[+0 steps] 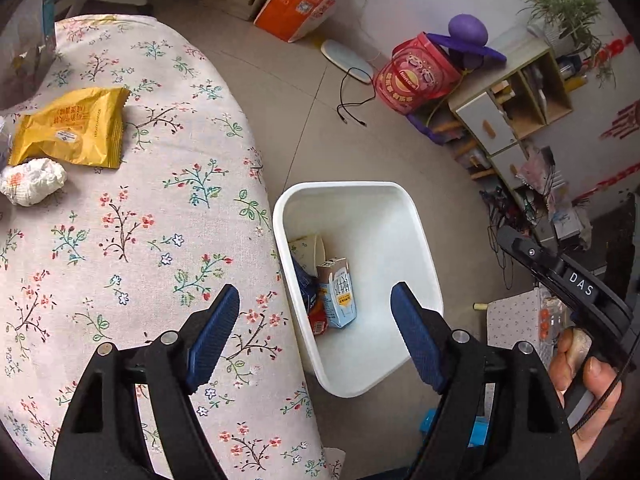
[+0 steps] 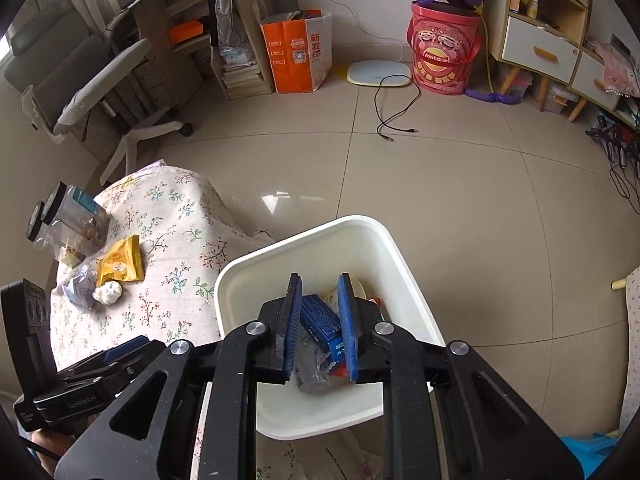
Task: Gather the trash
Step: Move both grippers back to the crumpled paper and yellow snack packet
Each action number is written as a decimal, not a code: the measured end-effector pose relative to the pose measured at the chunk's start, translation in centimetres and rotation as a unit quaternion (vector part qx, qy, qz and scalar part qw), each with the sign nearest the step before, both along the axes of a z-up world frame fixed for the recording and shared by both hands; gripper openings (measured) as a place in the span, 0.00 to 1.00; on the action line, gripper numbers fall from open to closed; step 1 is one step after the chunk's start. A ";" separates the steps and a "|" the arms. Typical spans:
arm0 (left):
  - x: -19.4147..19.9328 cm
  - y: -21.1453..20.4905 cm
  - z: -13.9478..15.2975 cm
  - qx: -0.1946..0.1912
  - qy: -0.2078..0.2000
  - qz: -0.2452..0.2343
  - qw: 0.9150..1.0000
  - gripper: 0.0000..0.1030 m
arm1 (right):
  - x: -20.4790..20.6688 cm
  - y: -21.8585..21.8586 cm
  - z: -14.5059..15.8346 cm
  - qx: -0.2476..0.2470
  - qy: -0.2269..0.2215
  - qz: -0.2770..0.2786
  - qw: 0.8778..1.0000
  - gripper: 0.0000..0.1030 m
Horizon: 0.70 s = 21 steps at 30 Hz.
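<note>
Right claw (image 2: pixel 318 328), fingers nearly together, grips a crumpled clear plastic wrapper (image 2: pixel 310 364) over the white plastic bin (image 2: pixel 256 268) holding a blue-white carton (image 1: pixel 338 294). Left claw (image 1: pixel 316 336) gapes wide, empty. Far left on the floral bench (image 1: pixel 160 208): yellow foil packet (image 1: pixel 72 126), white paper ball (image 1: pixel 32 180).

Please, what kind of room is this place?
Probably a room in a home, perhaps a study or living room: an office chair by a desk, a wooden cabinet with drawers, and a table under a floral cloth beside a white bin.
</note>
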<state>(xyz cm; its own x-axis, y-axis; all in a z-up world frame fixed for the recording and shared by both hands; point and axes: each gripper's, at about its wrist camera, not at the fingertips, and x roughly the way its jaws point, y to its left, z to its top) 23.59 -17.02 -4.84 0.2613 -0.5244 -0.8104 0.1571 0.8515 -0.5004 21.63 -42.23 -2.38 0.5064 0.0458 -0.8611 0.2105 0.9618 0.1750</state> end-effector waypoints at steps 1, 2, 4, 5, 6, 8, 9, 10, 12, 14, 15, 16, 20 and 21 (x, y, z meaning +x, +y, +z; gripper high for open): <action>0.1 1.0 0.3 0.007 -0.002 0.005 1.000 0.74 | 0.2 0.3 0.0 -0.001 0.000 0.000 1.000 0.19; 0.2 2.1 0.6 0.016 -0.006 0.010 1.000 0.74 | 0.4 0.5 0.0 0.000 -0.001 0.002 1.000 0.19; 0.4 4.5 1.3 0.040 -0.015 0.022 0.999 0.74 | 0.7 1.3 0.2 0.006 -0.008 0.009 1.000 0.19; 0.5 5.9 1.6 0.051 -0.017 0.030 0.998 0.74 | 0.8 1.6 0.2 0.008 -0.009 0.013 1.000 0.19; 0.6 7.4 1.9 0.061 -0.018 0.040 0.997 0.74 | 1.1 2.1 0.3 0.009 -0.009 0.017 1.000 0.19; 1.0 11.0 2.6 0.081 -0.021 0.068 0.994 0.74 | 1.4 3.2 0.4 0.004 -0.009 0.025 1.000 0.33; 1.2 12.9 2.8 0.089 -0.022 0.084 0.992 0.74 | 1.6 3.8 0.4 0.000 -0.011 0.028 1.000 0.43; 1.4 14.9 3.1 0.095 -0.024 0.101 0.990 0.74 | 1.8 4.3 0.5 -0.002 -0.013 0.031 0.999 0.44; 1.8 18.4 3.1 0.103 -0.024 0.132 0.986 0.74 | 2.3 5.5 0.4 -0.003 -0.009 0.041 0.999 0.45; 2.3 21.4 2.5 0.107 -0.022 0.156 0.982 0.74 | 2.8 6.9 0.2 -0.008 -0.005 0.056 0.998 0.46; 2.7 22.5 1.8 0.110 -0.014 0.166 0.980 0.74 | 3.0 7.7 0.1 -0.013 -0.002 0.065 0.998 0.47; 3.1 23.4 1.2 0.109 -0.004 0.174 0.979 0.74 | 3.2 8.5 -0.1 -0.019 0.002 0.075 0.997 0.48; 4.7 24.8 -0.1 0.089 0.012 0.182 0.979 0.74 | 4.4 11.4 -1.0 -0.024 0.015 0.108 0.994 0.52; 5.0 24.6 -0.2 0.097 0.007 0.175 0.980 0.74 | 4.7 12.1 -1.3 -0.023 0.019 0.114 0.993 0.55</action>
